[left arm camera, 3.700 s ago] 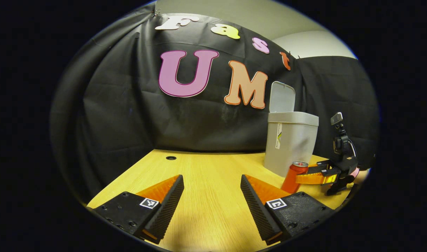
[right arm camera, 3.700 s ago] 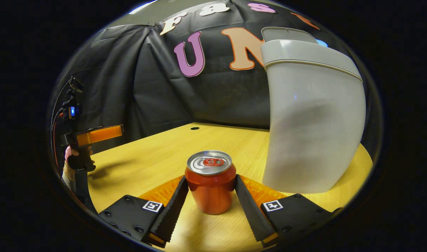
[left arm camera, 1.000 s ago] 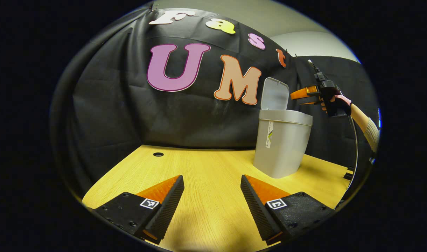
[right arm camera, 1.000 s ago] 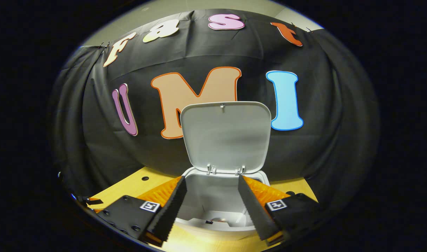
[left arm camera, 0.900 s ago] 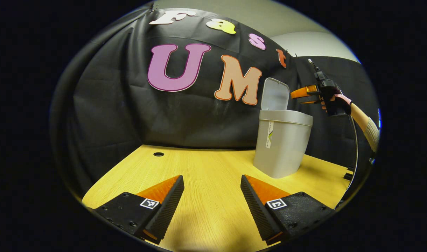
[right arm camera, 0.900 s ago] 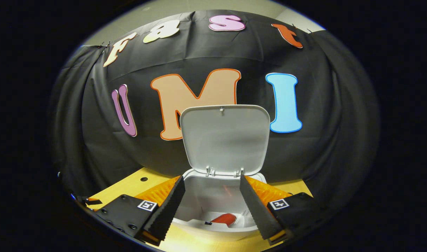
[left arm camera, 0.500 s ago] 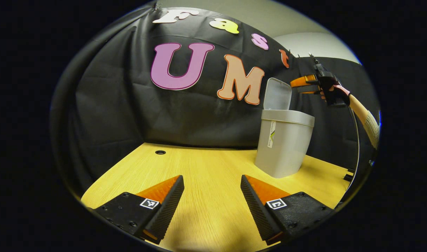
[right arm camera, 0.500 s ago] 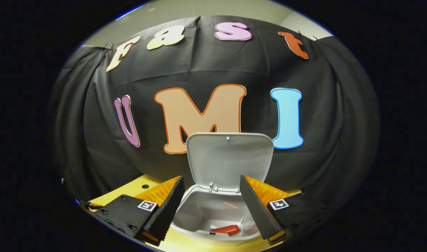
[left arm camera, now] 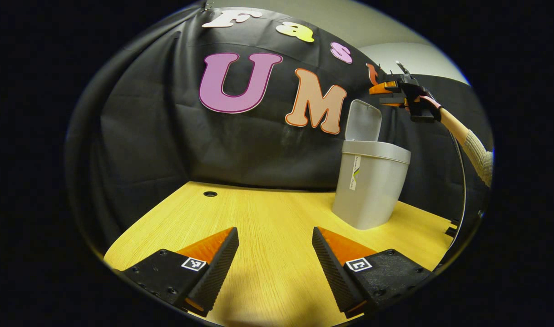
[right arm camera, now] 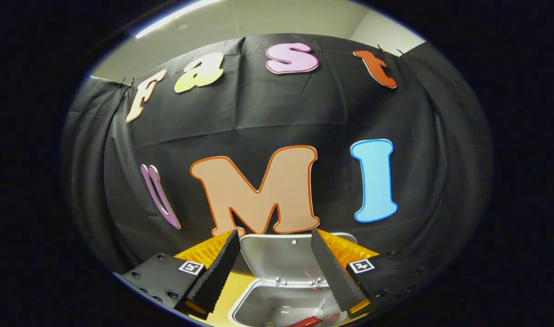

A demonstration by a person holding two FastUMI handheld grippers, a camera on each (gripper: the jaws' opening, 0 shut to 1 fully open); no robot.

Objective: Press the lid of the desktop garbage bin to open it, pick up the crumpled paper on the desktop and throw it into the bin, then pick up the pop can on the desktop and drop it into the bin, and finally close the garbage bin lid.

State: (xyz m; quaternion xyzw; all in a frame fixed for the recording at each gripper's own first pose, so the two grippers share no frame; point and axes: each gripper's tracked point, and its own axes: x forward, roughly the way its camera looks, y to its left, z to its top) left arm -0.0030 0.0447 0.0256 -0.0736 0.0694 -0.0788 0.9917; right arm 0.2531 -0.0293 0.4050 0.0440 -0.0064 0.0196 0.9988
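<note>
The grey desktop bin [left arm camera: 370,187] stands on the wooden table [left arm camera: 259,227] at the right, its lid [left arm camera: 362,121] raised upright. My left gripper [left arm camera: 275,268] hovers open low over the table with nothing between its fingers. In the left gripper view my right gripper [left arm camera: 382,93] is held high, above and just right of the lid's top edge. In the right gripper view my right gripper [right arm camera: 273,268] is open and empty, above the open bin [right arm camera: 281,302] and in front of the lid [right arm camera: 286,261]. A sliver of the red pop can [right arm camera: 304,322] lies inside the bin.
A small round hole [left arm camera: 210,194] sits in the table near the back left. A person's sleeved arm [left arm camera: 470,147] reaches in from the right, holding the right gripper. The black cloth wall closes off the back and sides.
The right gripper carried the pop can from the table up over the bin and let it go; the can now lies inside. Since then the right gripper has kept rising. The left gripper barely moved.
</note>
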